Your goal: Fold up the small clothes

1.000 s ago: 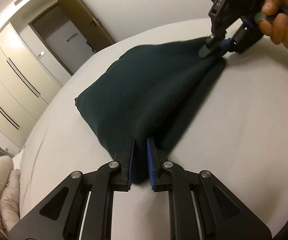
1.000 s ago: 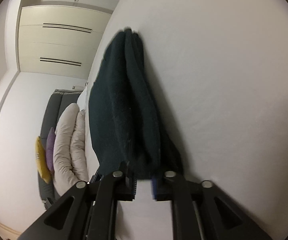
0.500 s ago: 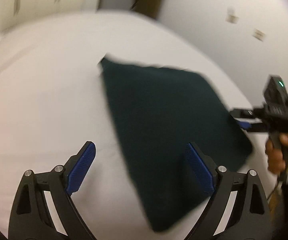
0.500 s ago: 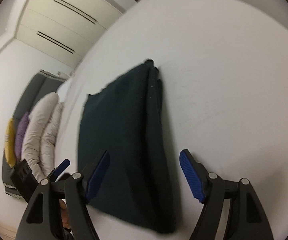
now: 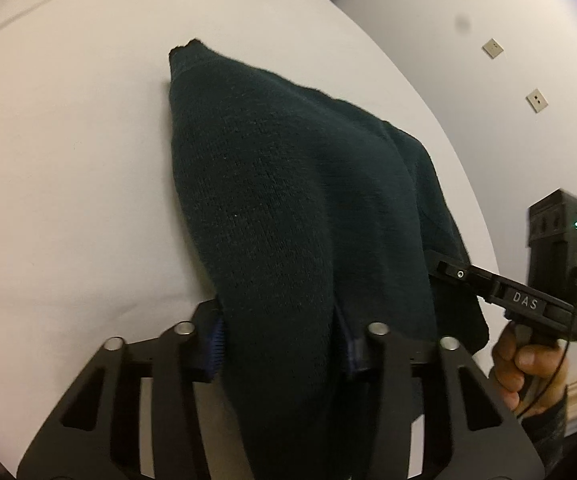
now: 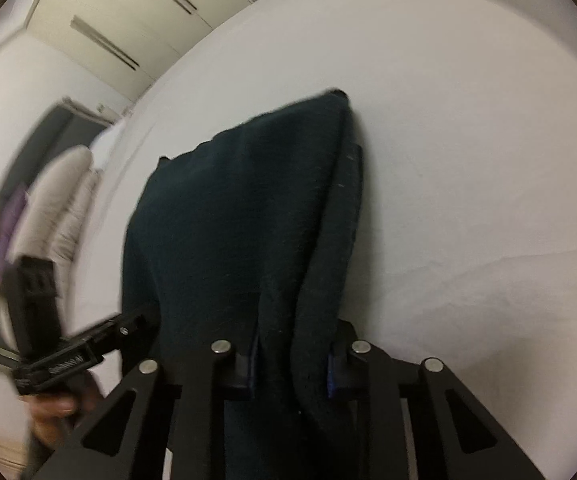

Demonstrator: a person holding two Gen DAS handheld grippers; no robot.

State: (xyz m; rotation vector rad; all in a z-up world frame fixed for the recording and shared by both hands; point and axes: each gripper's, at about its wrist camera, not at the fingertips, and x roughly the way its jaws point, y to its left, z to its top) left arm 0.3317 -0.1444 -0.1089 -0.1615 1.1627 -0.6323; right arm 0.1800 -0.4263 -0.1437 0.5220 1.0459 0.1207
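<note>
Both grippers pinch the near edge of the dark green knit cloth [image 5: 288,184]: my left gripper [image 5: 278,334] at one corner, my right gripper [image 6: 290,354] at the other. It stretches away from me across the white bed [image 5: 68,160], long axis pointing forward.

Dark teal knit garment [image 5: 288,184], white bedsheet [image 5: 68,160]

left gripper [image 5: 278,340] clamped on dark green knit [image 5: 288,200]; right gripper [image 5: 440,266] gripping its right edge.
</note>
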